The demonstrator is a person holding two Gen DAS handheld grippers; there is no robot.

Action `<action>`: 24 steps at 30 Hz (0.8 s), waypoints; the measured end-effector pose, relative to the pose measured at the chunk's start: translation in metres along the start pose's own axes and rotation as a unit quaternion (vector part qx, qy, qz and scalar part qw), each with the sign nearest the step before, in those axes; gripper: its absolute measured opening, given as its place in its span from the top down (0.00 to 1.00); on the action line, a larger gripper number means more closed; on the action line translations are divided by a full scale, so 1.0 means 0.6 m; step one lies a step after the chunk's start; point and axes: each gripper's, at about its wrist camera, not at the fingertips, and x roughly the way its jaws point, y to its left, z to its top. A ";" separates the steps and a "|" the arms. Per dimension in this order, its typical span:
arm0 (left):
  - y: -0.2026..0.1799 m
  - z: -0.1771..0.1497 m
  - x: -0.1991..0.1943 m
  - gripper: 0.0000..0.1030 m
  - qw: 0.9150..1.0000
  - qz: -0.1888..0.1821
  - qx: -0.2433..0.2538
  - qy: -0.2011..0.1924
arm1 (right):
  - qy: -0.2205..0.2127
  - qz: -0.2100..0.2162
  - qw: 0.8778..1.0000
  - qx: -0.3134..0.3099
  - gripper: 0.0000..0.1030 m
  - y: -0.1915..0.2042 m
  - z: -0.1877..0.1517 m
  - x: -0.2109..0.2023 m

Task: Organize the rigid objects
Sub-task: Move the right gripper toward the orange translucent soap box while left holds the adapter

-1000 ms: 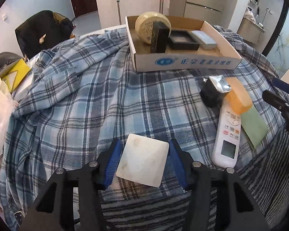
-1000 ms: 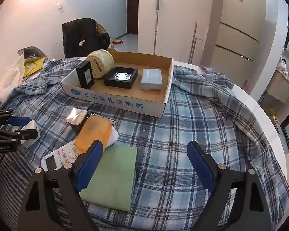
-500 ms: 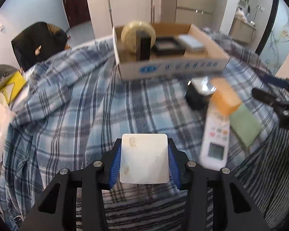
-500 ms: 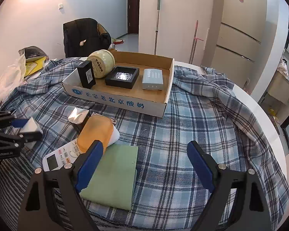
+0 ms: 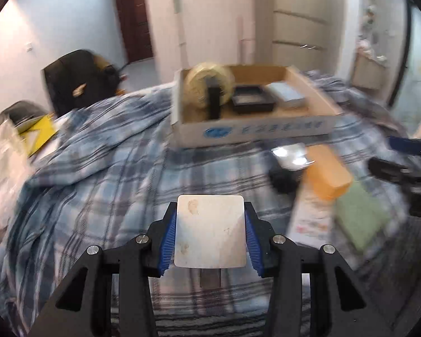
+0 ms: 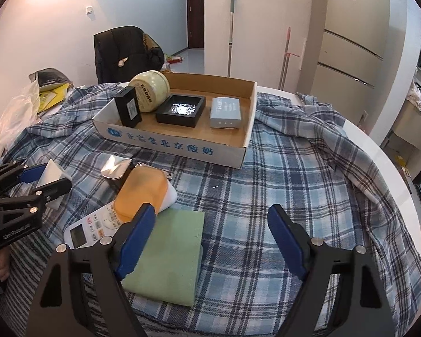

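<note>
While the white square tile (image 5: 210, 231) sits clamped flat between blue pads, the scene reads:
Tile: held off the plaid cloth (image 6: 280, 174) by the left gripper (image 5: 210, 238), both pads pressing its side edges; before, it lay skewed between looser jaws, now it sits square.
Left gripper: jaws have just been closing, now narrow on the tile.
Right gripper (image 6: 213, 241): jaws have just been closing a little, yet stand wide with nothing between them, above bare cloth beside the green pad (image 6: 171, 255).
Clutter: orange block (image 6: 143, 193) lies on the remote (image 6: 92, 226), touching the green pad; a shiny black box (image 6: 116, 168) sits just behind.
Cardboard tray (image 6: 182, 147): near wall faces the tile; jar (image 6: 151, 90), black upright box (image 6: 128, 109), black dish (image 6: 181, 111) and grey box (image 6: 226, 112) inside, with bare floor along the front.
Open room: cloth between tile and tray wall lies clear.
Change: the left view now looks more level at the tray.
</note>
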 end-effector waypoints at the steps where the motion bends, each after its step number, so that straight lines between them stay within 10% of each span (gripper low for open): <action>1: 0.001 -0.001 0.015 0.55 1.000 -0.001 -0.003 0.023 | 0.002 0.001 1.000 0.002 0.24 -0.001 0.000 0.002; 7: 0.027 -0.006 0.029 0.54 0.998 -0.029 -0.034 0.053 | 0.004 -0.011 1.000 0.015 0.24 -0.006 -0.002 0.002; 10: 0.014 -0.008 0.029 0.37 0.998 -0.018 -0.022 0.056 | -0.021 -0.026 0.999 -0.005 0.24 0.006 -0.001 -0.013; 15: 0.020 -0.006 0.025 0.55 0.998 -0.014 -0.031 0.043 | -0.030 -0.029 0.999 -0.011 0.24 0.010 0.000 -0.020; 24: 0.037 0.010 -0.044 0.55 0.996 -0.031 -0.054 -0.070 | -0.013 -0.033 0.999 0.032 0.24 0.005 0.031 -0.049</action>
